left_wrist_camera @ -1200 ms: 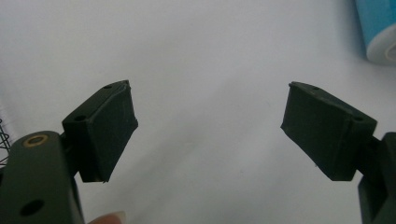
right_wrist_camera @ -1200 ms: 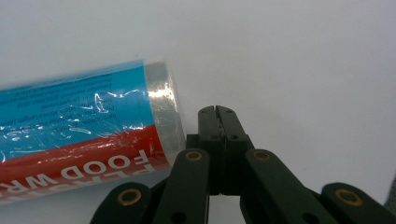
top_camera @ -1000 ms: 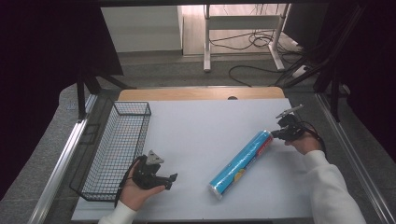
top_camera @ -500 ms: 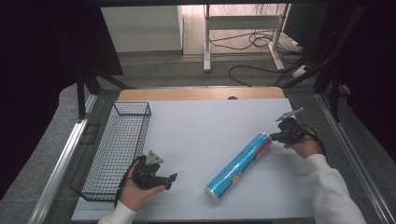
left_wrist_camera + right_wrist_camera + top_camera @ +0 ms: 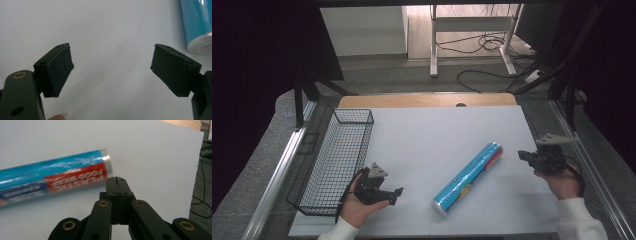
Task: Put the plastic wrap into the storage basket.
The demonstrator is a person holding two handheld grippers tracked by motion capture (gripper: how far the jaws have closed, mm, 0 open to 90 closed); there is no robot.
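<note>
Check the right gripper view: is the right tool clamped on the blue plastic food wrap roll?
No, the right tool has its jaws pressed together on nothing, and the blue plastic food wrap roll lies apart beside them.

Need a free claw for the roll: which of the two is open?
The left claw, beside the wire basket; its jaws stand wide apart. The right claw, near the roll, is shut.
</note>
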